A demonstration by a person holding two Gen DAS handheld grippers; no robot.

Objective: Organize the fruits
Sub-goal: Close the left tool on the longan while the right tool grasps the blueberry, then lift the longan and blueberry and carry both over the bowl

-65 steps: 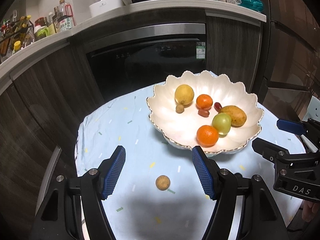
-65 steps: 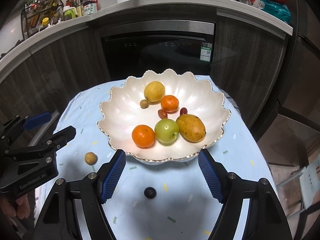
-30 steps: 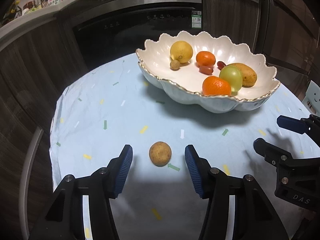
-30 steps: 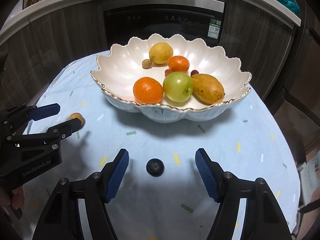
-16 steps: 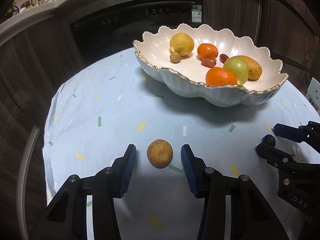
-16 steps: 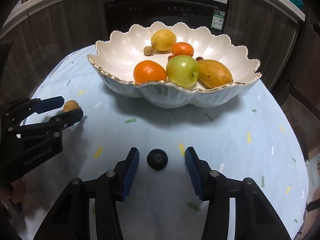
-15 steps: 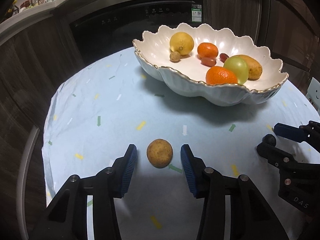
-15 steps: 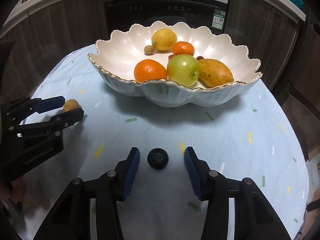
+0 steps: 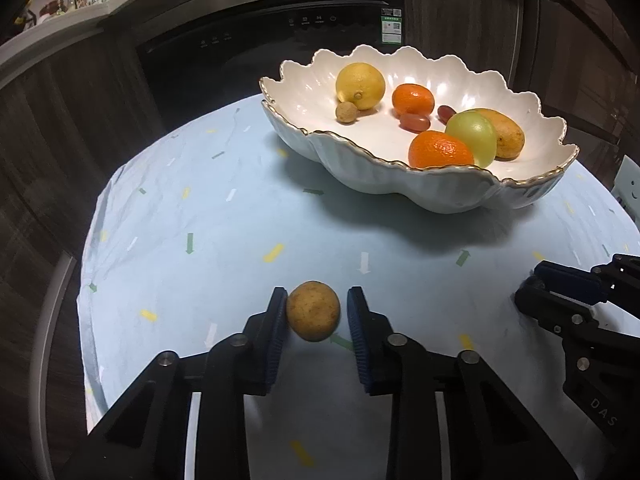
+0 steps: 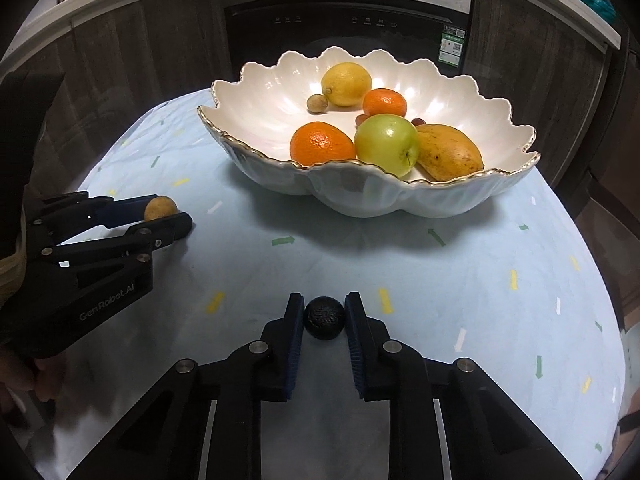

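Observation:
A small brown round fruit (image 9: 313,317) lies on the light blue tablecloth between the pads of my left gripper (image 9: 316,312); the left pad touches it and a thin gap shows on the right. It also shows in the right wrist view (image 10: 159,208). My right gripper (image 10: 324,316) is shut on a small black round fruit (image 10: 324,317) that rests on the cloth. A white scalloped bowl (image 9: 440,192) (image 10: 260,100) holds a lemon, two oranges, a green apple, a mango and small fruits.
The round table (image 9: 240,220) with its blue cloth ends close on the left and right. Dark cabinets and an oven (image 9: 280,32) stand behind it. The right gripper's body (image 9: 580,320) sits at the table's right side, the left gripper's body (image 10: 100,248) at its left.
Both grippers have closed inward: the left pads came in around the brown fruit, the right pads onto the black fruit. Both fruits remain on the cloth.

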